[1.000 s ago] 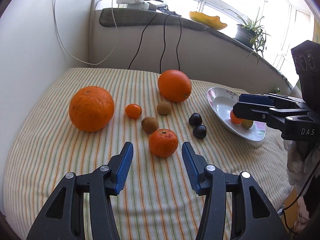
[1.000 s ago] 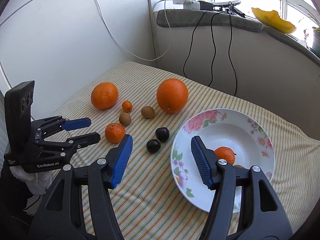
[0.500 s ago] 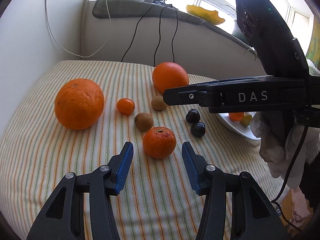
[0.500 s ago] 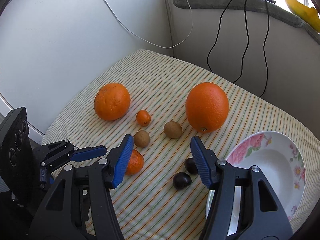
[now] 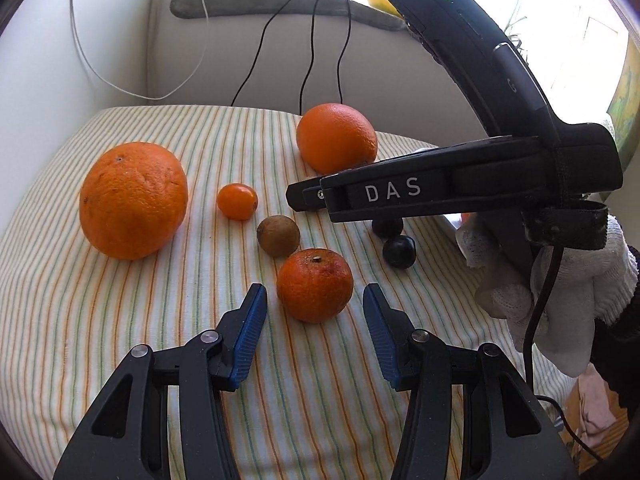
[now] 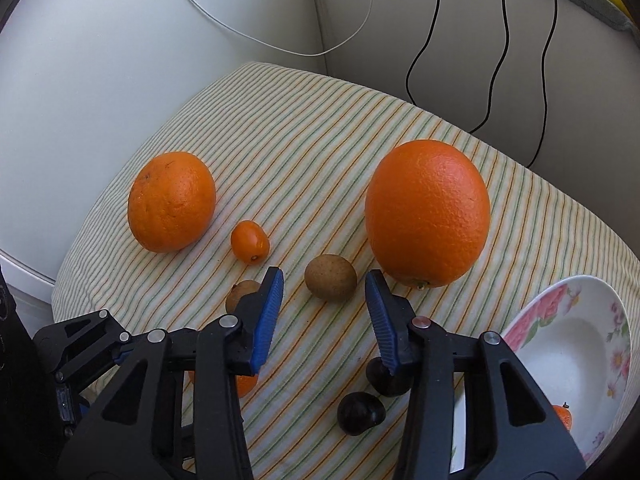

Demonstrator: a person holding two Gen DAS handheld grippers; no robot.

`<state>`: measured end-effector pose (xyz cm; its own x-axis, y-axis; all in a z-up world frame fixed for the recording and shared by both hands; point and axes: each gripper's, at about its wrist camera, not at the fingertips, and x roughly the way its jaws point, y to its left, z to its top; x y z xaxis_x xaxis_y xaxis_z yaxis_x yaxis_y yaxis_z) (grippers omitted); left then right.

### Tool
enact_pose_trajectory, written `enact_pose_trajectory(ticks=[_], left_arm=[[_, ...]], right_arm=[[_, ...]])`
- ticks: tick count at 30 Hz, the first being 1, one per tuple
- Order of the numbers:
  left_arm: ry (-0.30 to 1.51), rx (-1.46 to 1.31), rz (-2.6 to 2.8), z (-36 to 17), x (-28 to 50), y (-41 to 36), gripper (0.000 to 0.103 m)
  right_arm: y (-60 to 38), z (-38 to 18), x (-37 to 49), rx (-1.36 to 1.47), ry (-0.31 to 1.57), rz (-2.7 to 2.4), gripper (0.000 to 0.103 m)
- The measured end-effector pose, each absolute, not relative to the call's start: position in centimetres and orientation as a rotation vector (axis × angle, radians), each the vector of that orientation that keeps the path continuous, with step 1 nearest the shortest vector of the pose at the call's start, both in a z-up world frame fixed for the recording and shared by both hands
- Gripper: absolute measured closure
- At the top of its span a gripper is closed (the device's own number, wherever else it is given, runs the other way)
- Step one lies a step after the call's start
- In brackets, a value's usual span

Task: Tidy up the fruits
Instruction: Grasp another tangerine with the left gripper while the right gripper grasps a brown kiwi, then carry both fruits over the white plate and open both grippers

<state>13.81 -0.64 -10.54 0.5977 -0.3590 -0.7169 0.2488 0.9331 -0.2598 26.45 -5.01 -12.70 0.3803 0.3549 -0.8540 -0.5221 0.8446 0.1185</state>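
My left gripper (image 5: 314,295) is open just above the striped cloth, and a mandarin (image 5: 315,289) sits between its blue tips without touching them. My right gripper (image 6: 324,278) points steeply down. Its jaws are closing around a brown kiwi-like fruit (image 6: 330,283), and a gap shows on both sides. A second brown fruit (image 5: 278,236) lies beside it. Two big oranges (image 6: 172,202) (image 6: 427,212), a kumquat (image 6: 250,241) and two dark plums (image 6: 360,414) lie around. The flowered bowl (image 6: 580,340) at the right holds a small mandarin (image 6: 562,418).
The striped cloth (image 5: 100,320) covers a small table set against white walls. Black and white cables (image 6: 500,40) hang down behind it. A white-gloved hand (image 5: 560,300) holds the right gripper's black body (image 5: 440,192), which crosses the left wrist view above the plums.
The right gripper swung left from over the bowl to the brown fruit, sinking, and its jaws narrowed. The left gripper edged toward the mandarin.
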Motion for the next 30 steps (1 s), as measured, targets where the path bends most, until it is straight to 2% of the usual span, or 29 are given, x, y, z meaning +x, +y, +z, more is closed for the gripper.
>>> enact_pose_trajectory(ticks=[4,7,30], left_arm=[[0.870,-0.133,-0.345,-10.7,14.1,-0.7,0.065],[0.866,-0.129,-0.341,-10.6,14.2,-0.9,0.065],[0.787,-0.143,-0.329,-7.7,11.1,-0.7,0.066]], right_arm=[[-4.5,-13.6,27.0,-0.194,1.059,0.552,0.070],[-4.6,-13.8,27.1,-0.178,1.057,0.560,0.074],[-10.8,-8.0,22.9,-0.086,0.942,0.607,0.074]])
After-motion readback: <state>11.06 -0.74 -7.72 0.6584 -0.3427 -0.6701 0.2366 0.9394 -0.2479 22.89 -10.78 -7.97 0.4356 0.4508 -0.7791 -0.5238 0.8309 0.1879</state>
